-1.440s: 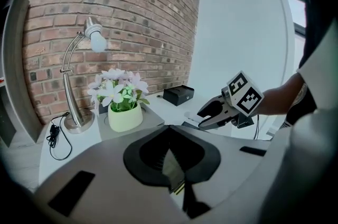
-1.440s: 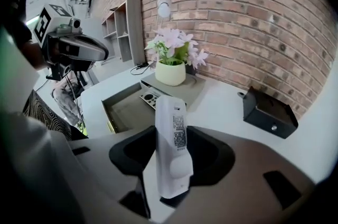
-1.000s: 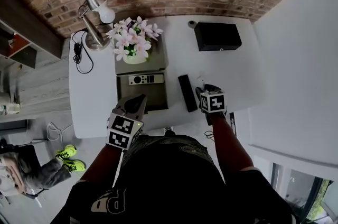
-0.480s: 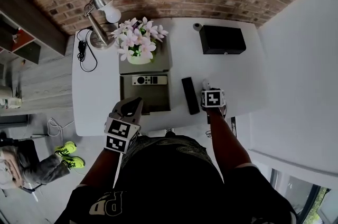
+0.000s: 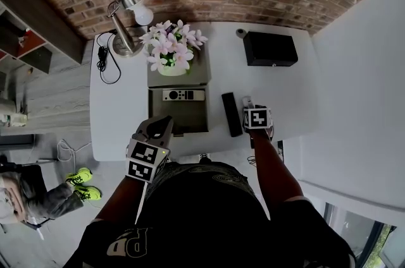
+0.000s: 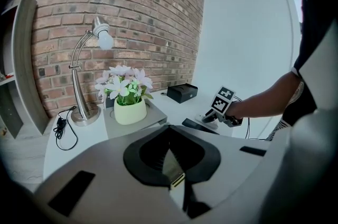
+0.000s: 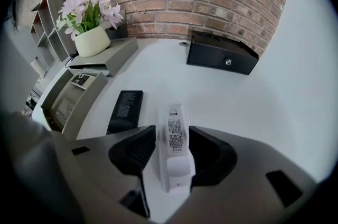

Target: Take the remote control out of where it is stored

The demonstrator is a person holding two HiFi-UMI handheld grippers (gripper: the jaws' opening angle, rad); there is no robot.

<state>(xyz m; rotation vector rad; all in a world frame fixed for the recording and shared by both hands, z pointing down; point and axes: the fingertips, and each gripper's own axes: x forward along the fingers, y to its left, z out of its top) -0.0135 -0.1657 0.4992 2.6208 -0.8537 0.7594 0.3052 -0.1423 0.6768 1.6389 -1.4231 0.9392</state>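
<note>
One gripped white remote [image 7: 173, 138], one black remote [image 7: 125, 109], one drawer remote [image 5: 183, 95]

We see a white remote control [image 7: 173, 150], slim, lying lengthwise between the jaws of the right gripper [image 7: 171, 132]. Both jaws press its sides, and its back faces up with a printed label showing. A black remote [image 7: 125, 110] lies flat just to its left. A third remote [image 5: 183, 95], pale with dark buttons, rests crosswise in the open grey drawer [image 5: 154, 118].
</note>
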